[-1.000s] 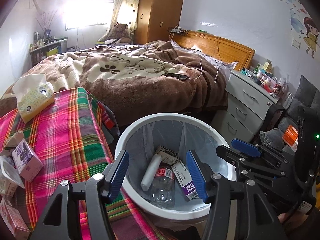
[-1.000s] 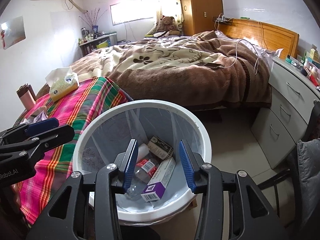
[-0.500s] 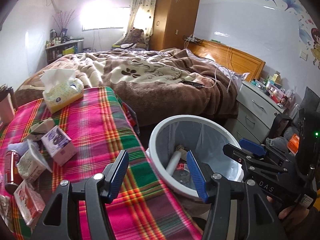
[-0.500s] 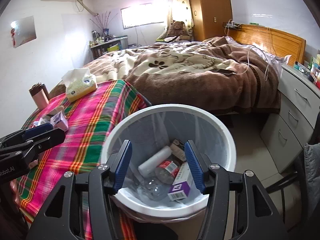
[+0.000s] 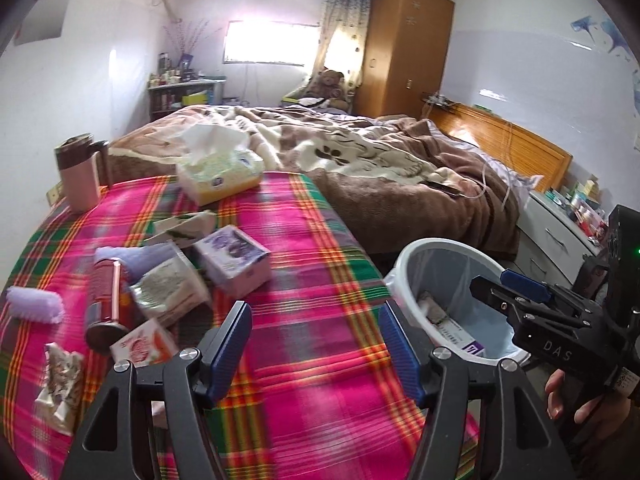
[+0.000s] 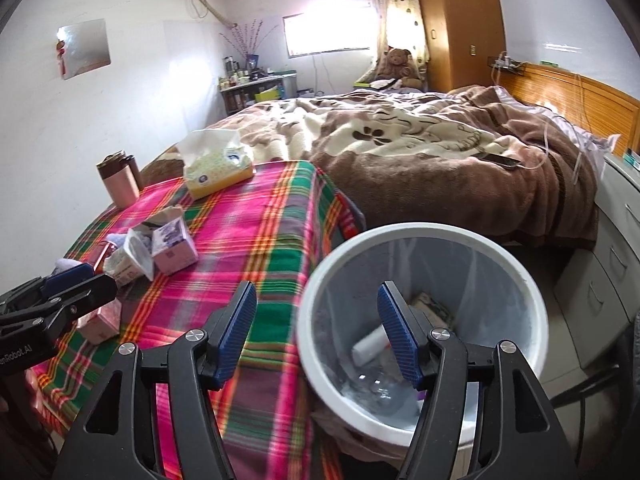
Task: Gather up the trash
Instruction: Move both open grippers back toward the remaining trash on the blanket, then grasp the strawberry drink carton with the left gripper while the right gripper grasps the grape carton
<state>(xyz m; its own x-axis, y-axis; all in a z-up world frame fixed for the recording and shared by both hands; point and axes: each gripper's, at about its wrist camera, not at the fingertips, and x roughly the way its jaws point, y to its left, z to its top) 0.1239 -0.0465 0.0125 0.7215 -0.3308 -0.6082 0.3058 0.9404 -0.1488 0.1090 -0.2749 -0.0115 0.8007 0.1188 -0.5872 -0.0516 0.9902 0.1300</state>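
A white trash bin with a clear liner stands beside the table and holds a bottle, a white tube and boxes; it also shows in the left wrist view. Trash lies on the plaid tablecloth: a purple box, a torn carton, a dark red can, wrappers and a purple wad. My left gripper is open and empty over the cloth. My right gripper is open and empty at the bin's left rim.
A tissue box and a pink tumbler stand at the table's far side. A bed with a brown blanket lies beyond. White drawers stand right of the bin.
Both grippers have swung left, away from over the bin toward the table. The trash pile on the cloth has come into fuller view. Both stay open and empty.
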